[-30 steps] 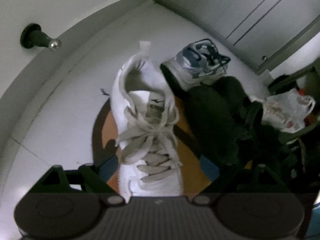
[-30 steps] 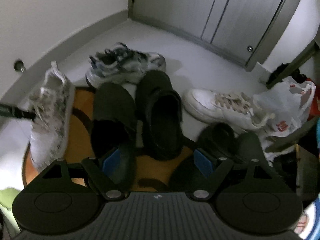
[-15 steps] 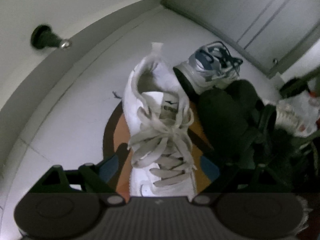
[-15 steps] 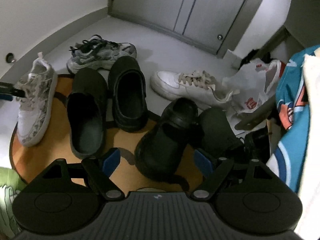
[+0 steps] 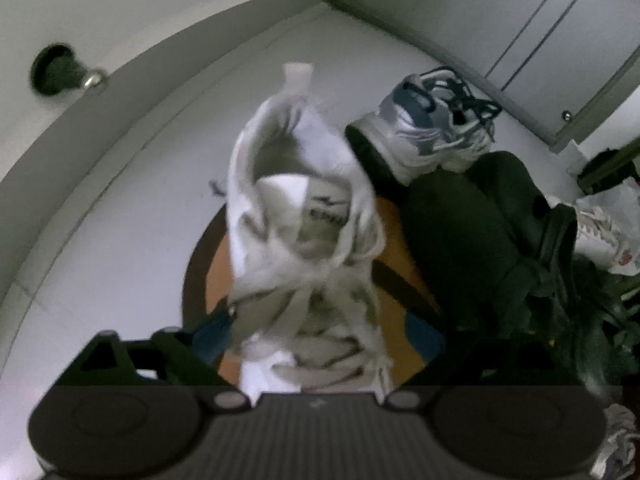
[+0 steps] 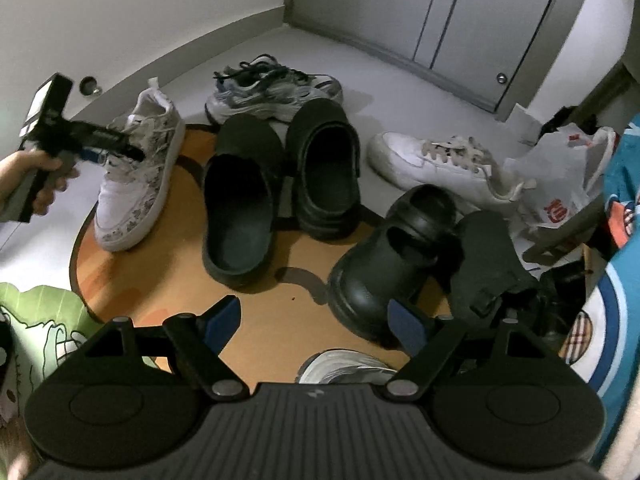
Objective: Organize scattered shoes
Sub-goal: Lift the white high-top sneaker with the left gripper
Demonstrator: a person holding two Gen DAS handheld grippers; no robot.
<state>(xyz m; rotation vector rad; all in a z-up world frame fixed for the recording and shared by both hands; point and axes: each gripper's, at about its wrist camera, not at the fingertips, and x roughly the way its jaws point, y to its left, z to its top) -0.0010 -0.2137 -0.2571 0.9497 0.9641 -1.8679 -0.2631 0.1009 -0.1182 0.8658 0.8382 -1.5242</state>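
A white patterned sneaker [image 5: 304, 240] stands on the orange mat [image 6: 160, 292], heel towards the wall. My left gripper [image 5: 318, 338] straddles its laced front and its jaws are opening; a sliver of mat shows between each blue pad and the shoe. The right wrist view shows the same sneaker [image 6: 136, 184] under that left gripper [image 6: 116, 146], held by a hand [image 6: 28, 176]. My right gripper [image 6: 316, 322] hangs open over the mat, nothing between its fingers. A black clog [image 6: 384, 256] lies tipped just beyond its right finger.
Two black slippers [image 6: 240, 200] [image 6: 324, 168] sit mid-mat, with grey-blue trainers [image 6: 272, 84] behind them. A white sneaker [image 6: 436, 164] and plastic bag [image 6: 560, 184] lie right, a grey shoe toe [image 6: 344, 366] below my right gripper. A door stop [image 5: 60, 68] juts from the wall.
The left gripper has come lower and closer over the patterned sneaker, and its jaws have widened. The right gripper has swung rightwards, bringing the tipped clog and white sneaker into view.
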